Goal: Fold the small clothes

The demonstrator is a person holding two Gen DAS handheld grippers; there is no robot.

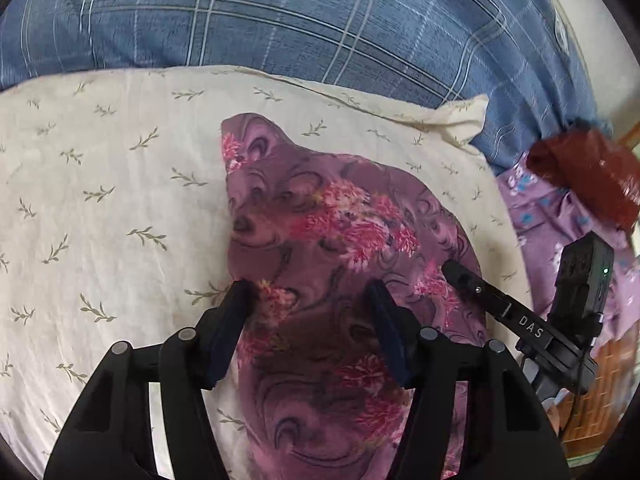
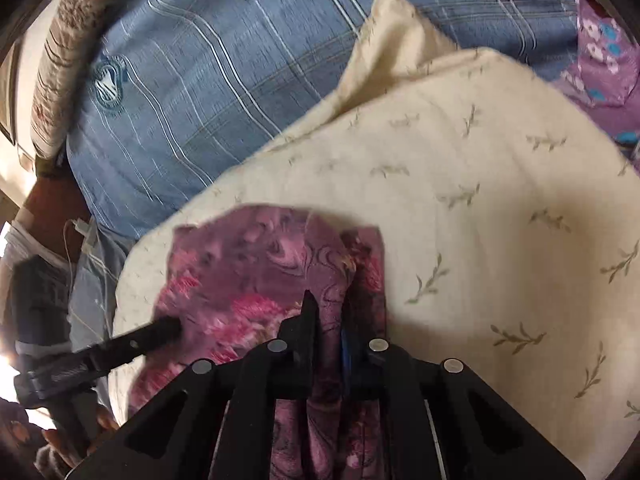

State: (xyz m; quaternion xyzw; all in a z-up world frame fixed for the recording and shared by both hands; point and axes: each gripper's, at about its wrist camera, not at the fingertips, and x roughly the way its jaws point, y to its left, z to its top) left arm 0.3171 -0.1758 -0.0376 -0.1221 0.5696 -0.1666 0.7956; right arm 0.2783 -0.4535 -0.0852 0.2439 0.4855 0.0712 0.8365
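A small purple garment with pink flowers (image 1: 320, 220) lies on a cream leaf-print pillow (image 1: 100, 180). My left gripper (image 1: 308, 292) is open, its two fingers straddling the near part of the garment, the left fingertip (image 1: 240, 292) at the cloth's left edge. My right gripper (image 1: 456, 274) comes in from the right and touches the garment's right side. In the right wrist view, the right gripper (image 2: 328, 308) is shut on a raised fold of the purple garment (image 2: 240, 272), which runs back between its fingers. The left gripper (image 2: 170, 325) reaches onto the cloth's left part there.
A blue plaid blanket (image 1: 320, 20) (image 2: 180, 100) covers the bed behind the cream pillow (image 2: 480, 200). A lilac cloth with blue flowers (image 1: 560, 208) (image 2: 604, 60) and a dark red bundle (image 1: 592, 172) lie at the right. A striped pillow (image 2: 68, 40) sits at the far left.
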